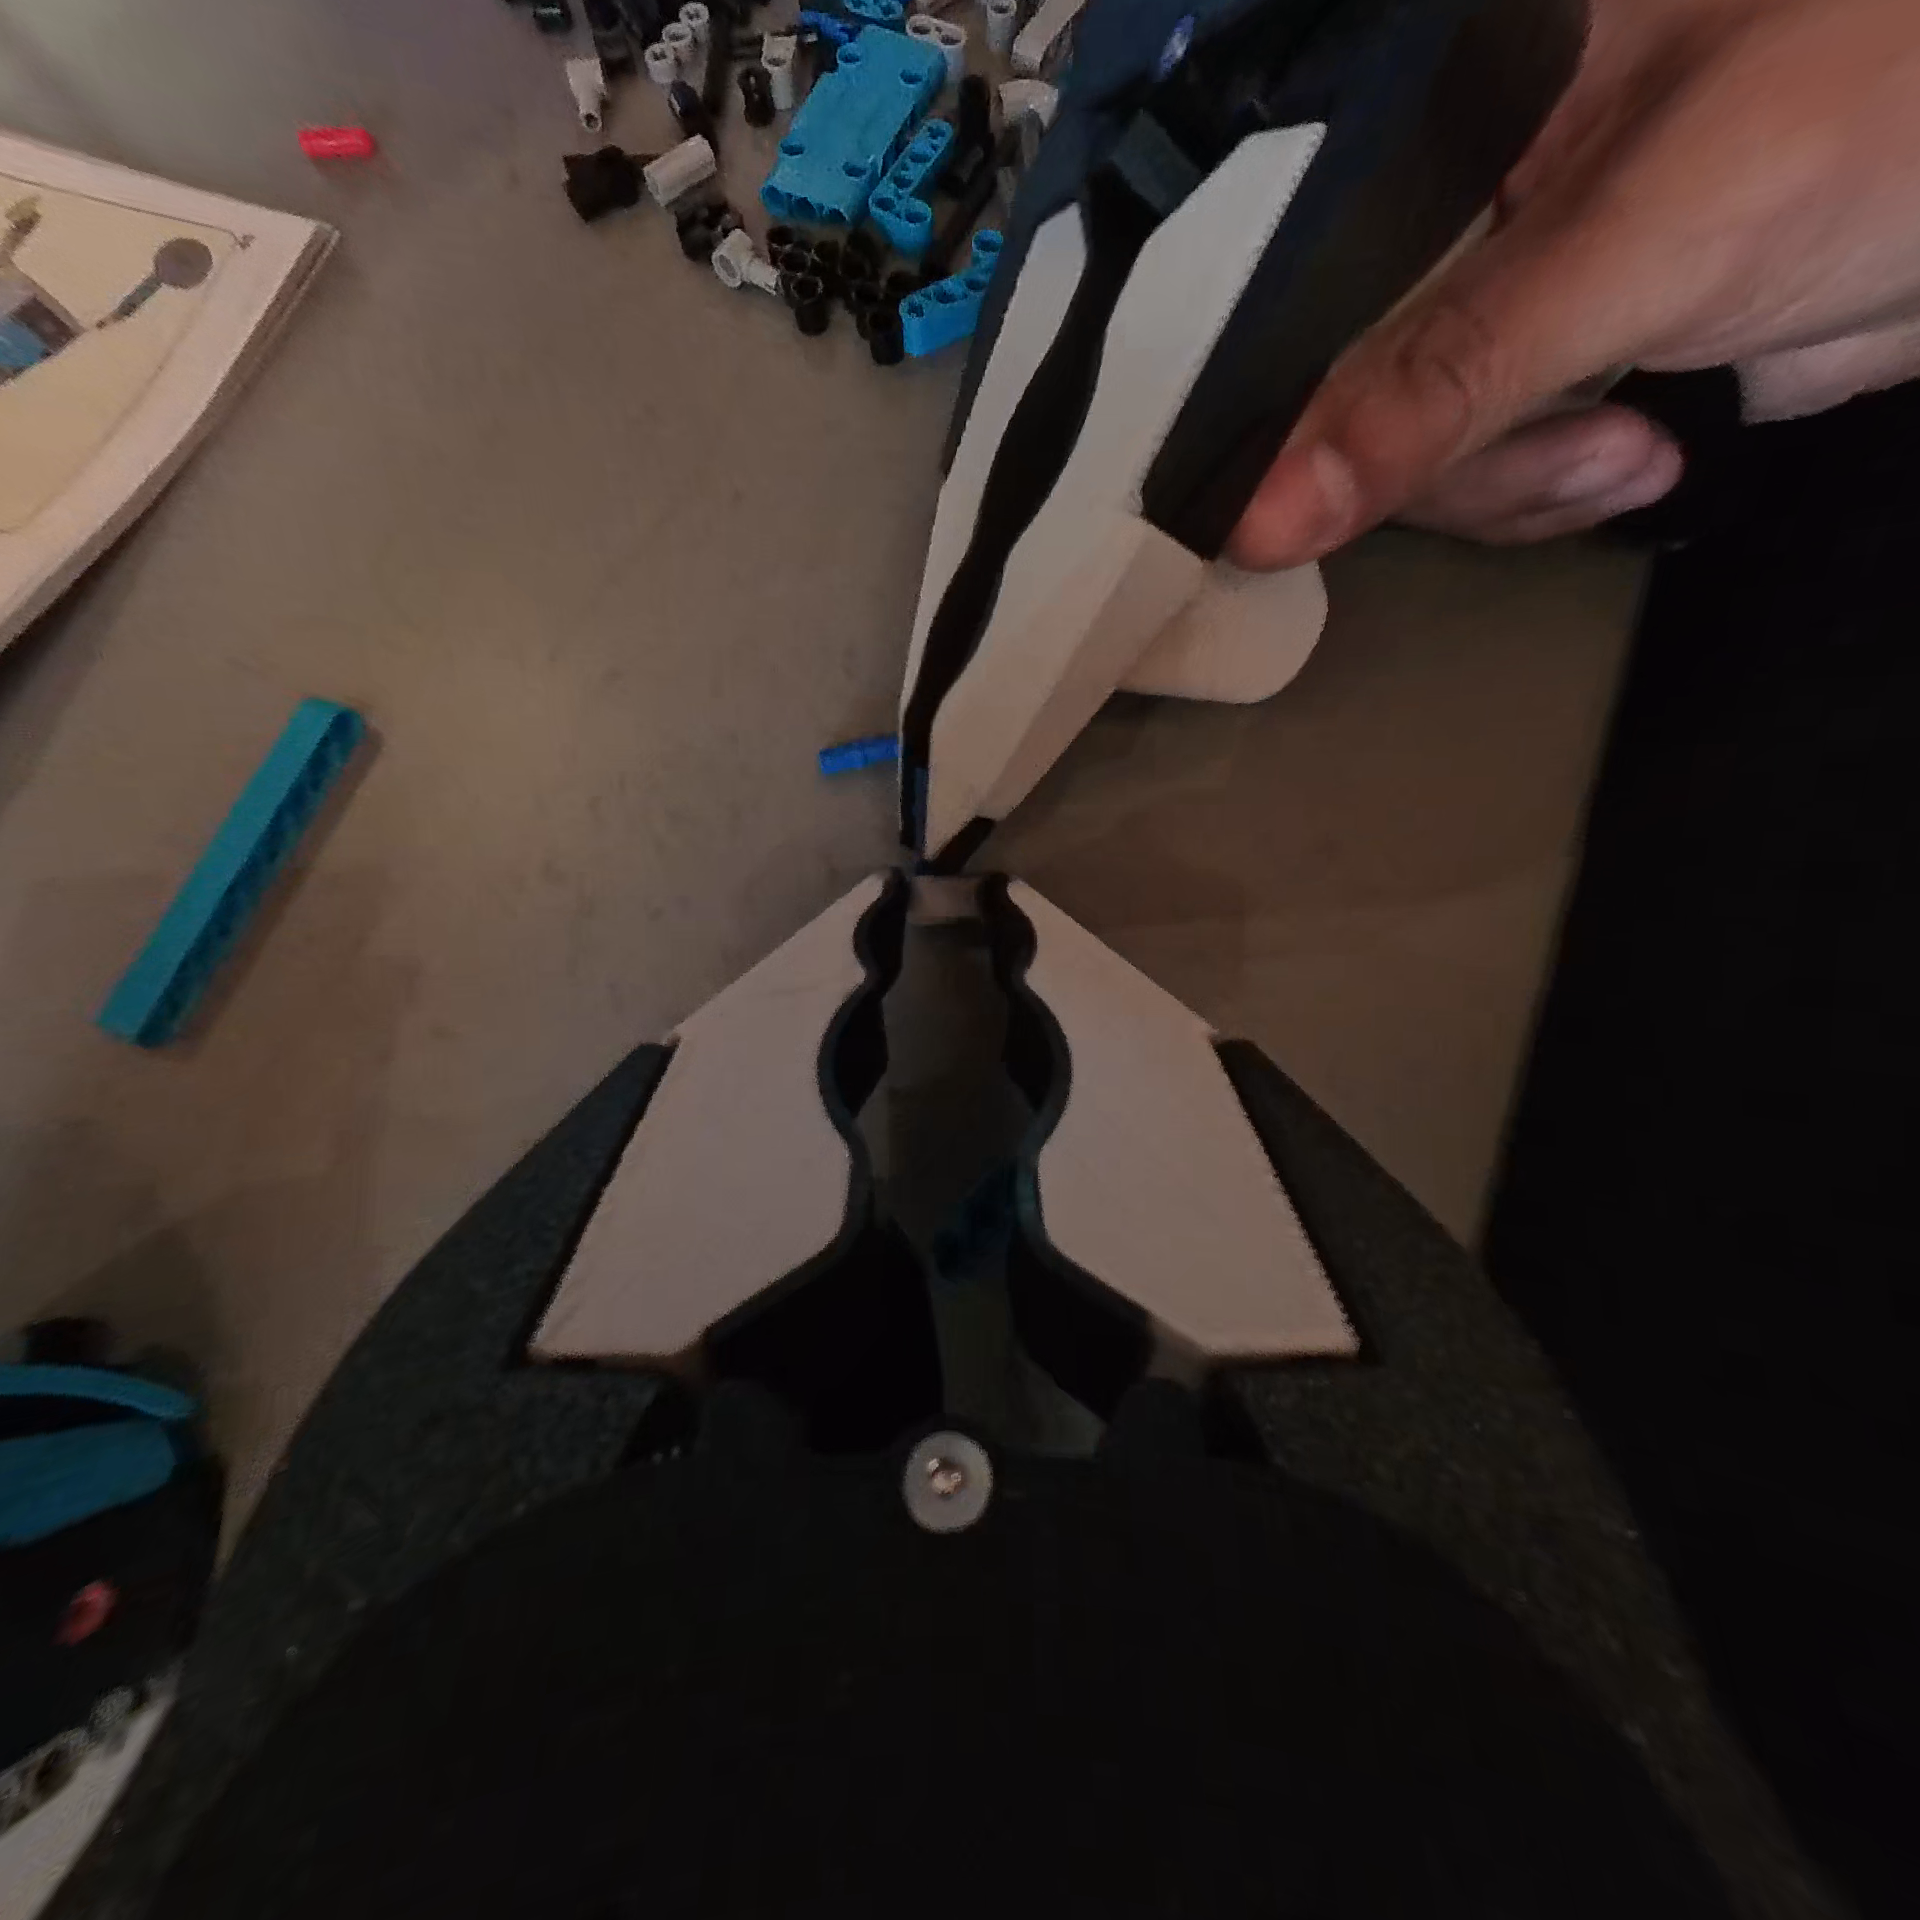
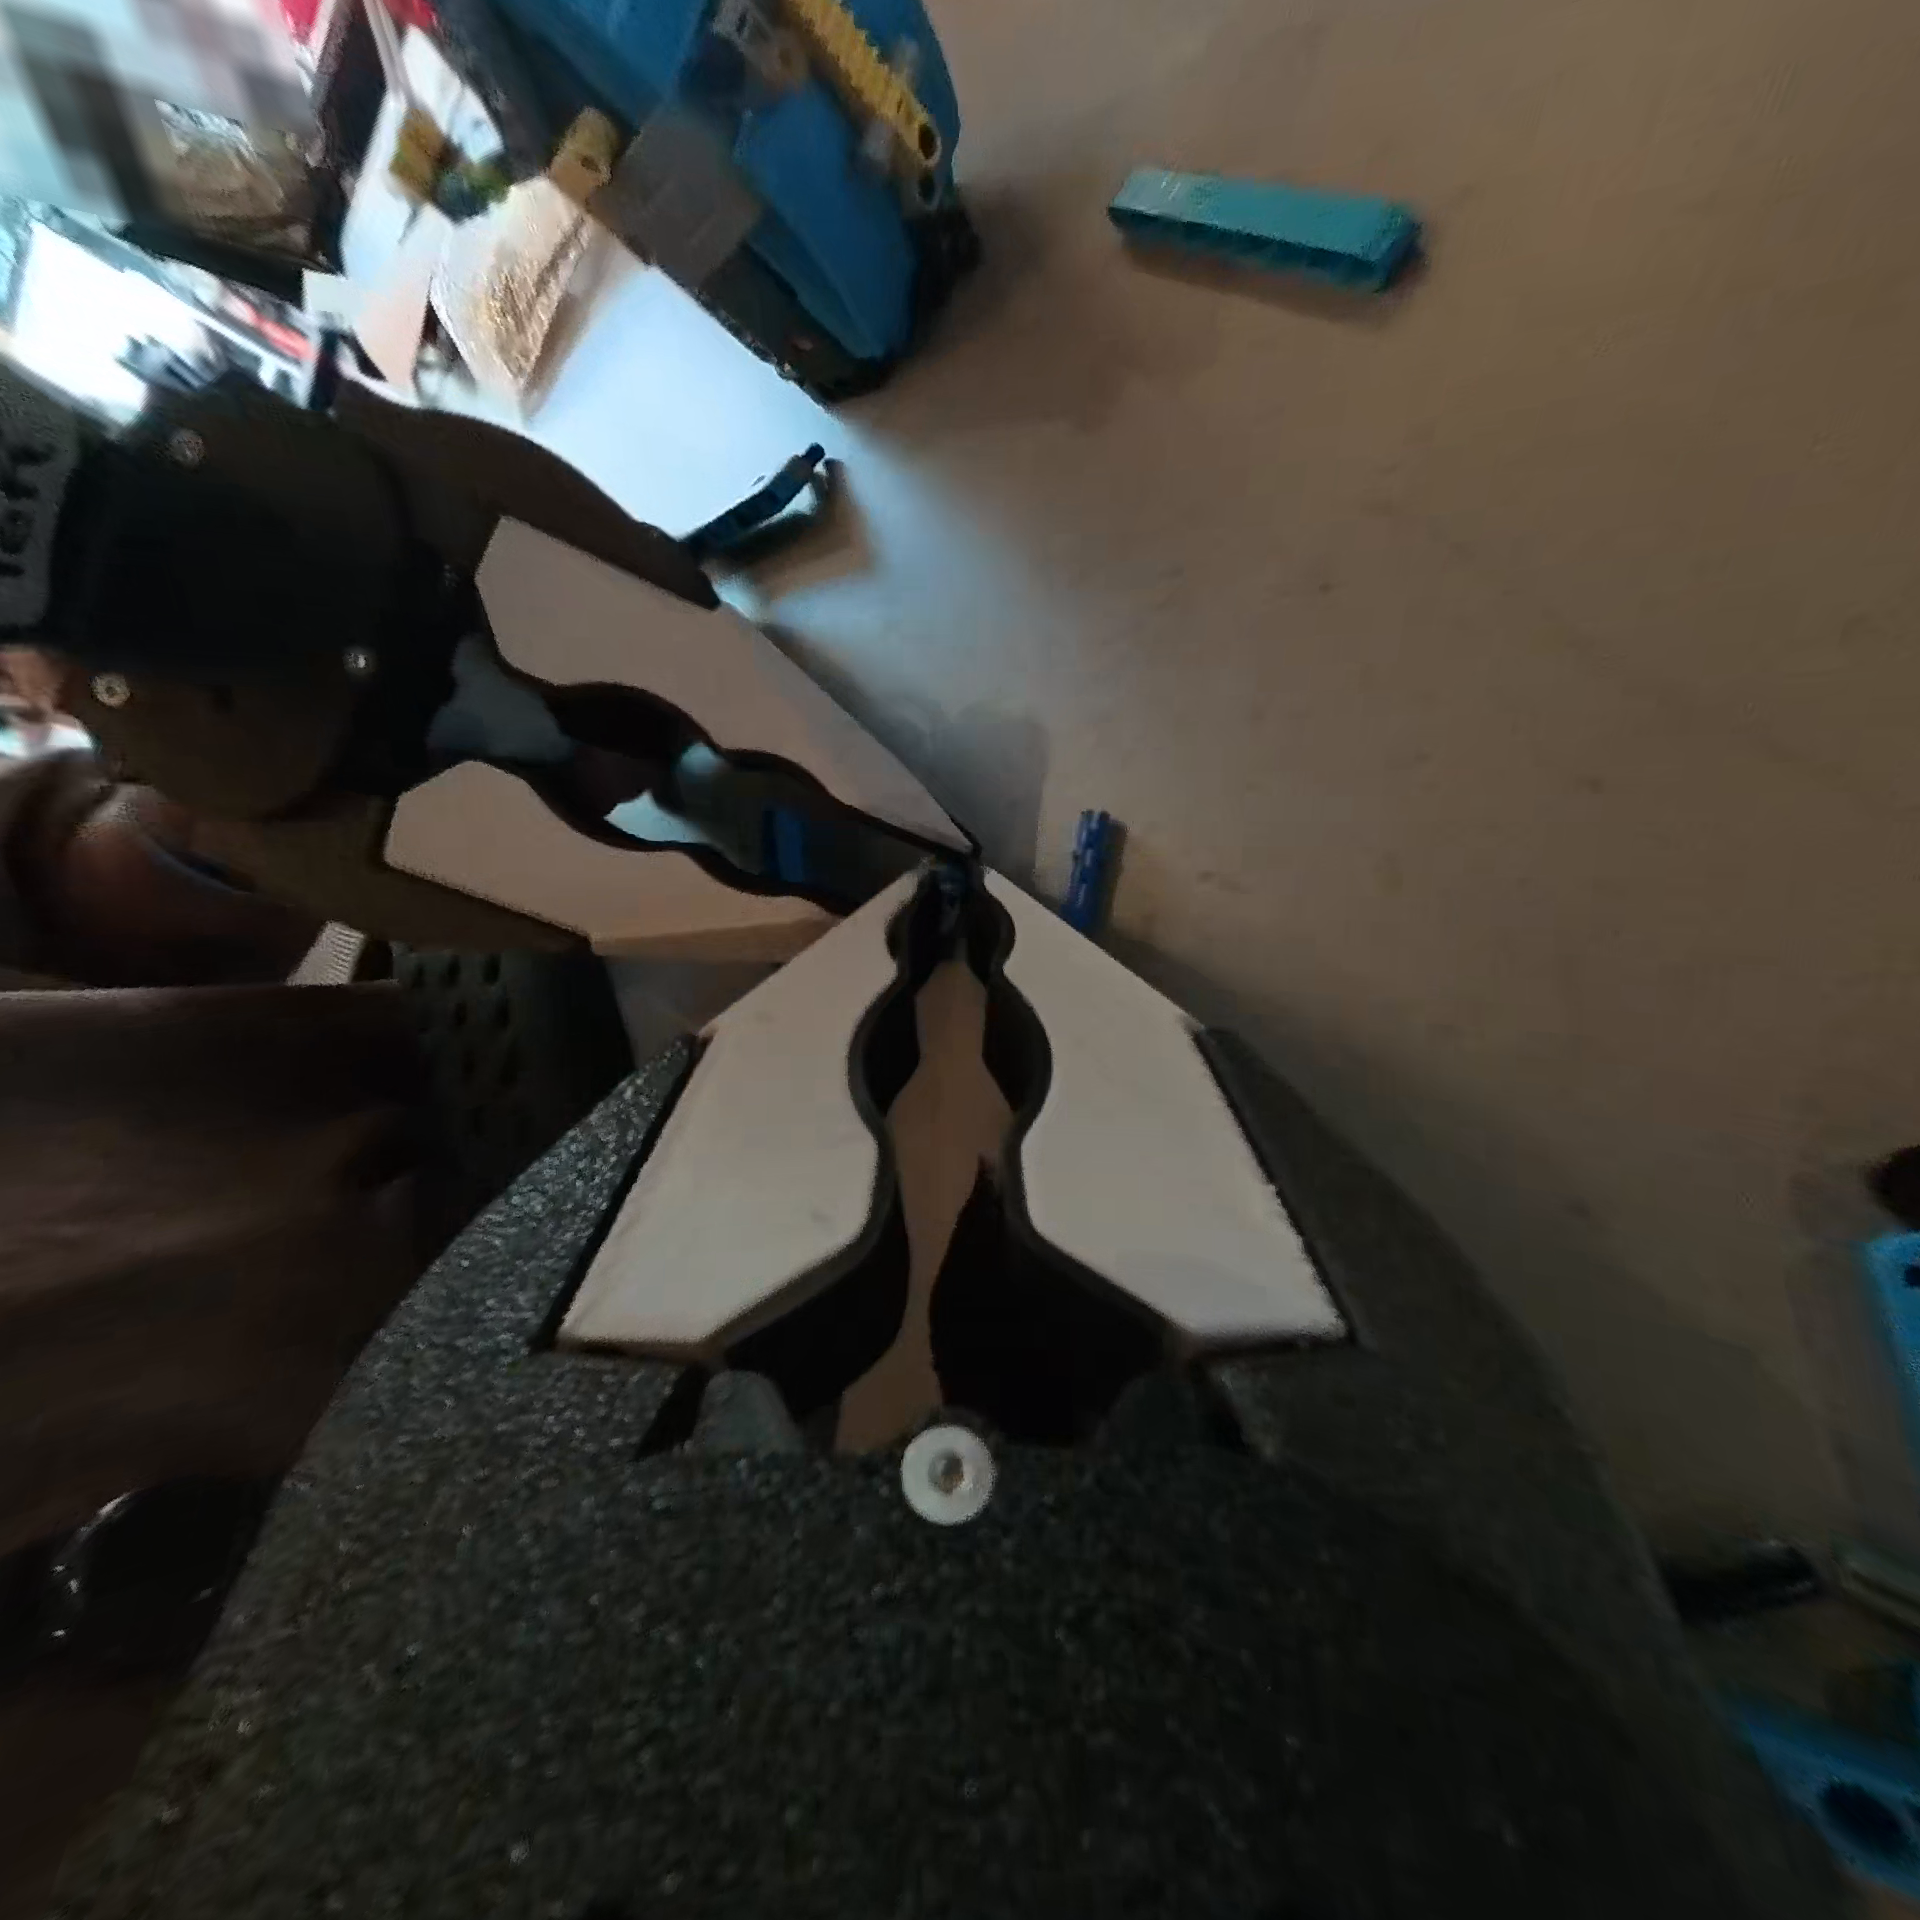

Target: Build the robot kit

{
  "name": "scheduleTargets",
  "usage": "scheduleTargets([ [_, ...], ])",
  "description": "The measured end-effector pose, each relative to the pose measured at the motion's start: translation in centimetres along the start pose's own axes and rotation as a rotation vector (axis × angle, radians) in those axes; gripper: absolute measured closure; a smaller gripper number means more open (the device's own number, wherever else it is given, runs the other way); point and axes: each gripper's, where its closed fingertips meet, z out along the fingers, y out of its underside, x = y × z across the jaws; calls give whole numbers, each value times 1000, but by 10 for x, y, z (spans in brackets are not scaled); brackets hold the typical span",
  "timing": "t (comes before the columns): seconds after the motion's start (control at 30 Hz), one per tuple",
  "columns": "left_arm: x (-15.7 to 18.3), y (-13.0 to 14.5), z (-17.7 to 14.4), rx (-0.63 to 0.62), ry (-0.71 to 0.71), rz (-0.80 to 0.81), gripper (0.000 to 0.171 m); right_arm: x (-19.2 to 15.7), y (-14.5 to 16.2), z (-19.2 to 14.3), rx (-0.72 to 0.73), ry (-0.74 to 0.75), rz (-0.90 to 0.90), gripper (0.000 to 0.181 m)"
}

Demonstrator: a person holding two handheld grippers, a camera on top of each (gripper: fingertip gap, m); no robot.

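You are working at a hobby or building-kit tabletop (image 1: pixel 540 582), a plain beige surface in an indoor room. It carries a scatter of small blue, black and grey plastic construction pieces (image 1: pixel 831 197), a loose teal perforated beam (image 1: pixel 234 868) and an open illustrated instruction booklet (image 1: pixel 125 353). A partly built blue model (image 2: pixel 821 177) stands at the tabletop's edge, with blurred furnishings behind it.

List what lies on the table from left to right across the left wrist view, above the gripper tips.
Open booklet → red pin → long teal beam → pile of blue, black and grey building pieces → small blue pin → right gripper, held by a hand.
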Motion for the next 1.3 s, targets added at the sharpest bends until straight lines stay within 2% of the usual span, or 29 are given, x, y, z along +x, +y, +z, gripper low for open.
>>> scheduleTargets([
  [0.17, -2, 6, -7, -3, -45, -3, 150, -1, 3, 3, -21, 5, -20, 176],
  [0.47, 3, 9, -9, -12, -38, -23, 160, -7, 2, 0, -19, -98, 50, 176],
  [0.7, 5, 9, -9, -5, -39, -10, 163, -6, 7, -2, -50, -86, 10, 177],
  [0.87, 6, 9, -9, -1, -19, -3, 165, -10, 4, -2, -60, -172, 75, 177],
  [0.97, 8, 9, -9, 3, -19, 7, 171, -10, 9, -6, -87, -184, 66, 177],
  [1.3, 9, 9, -8, 2, -12, 25, 171, -13, 12, -8, -80, -194, 57, 177],
])
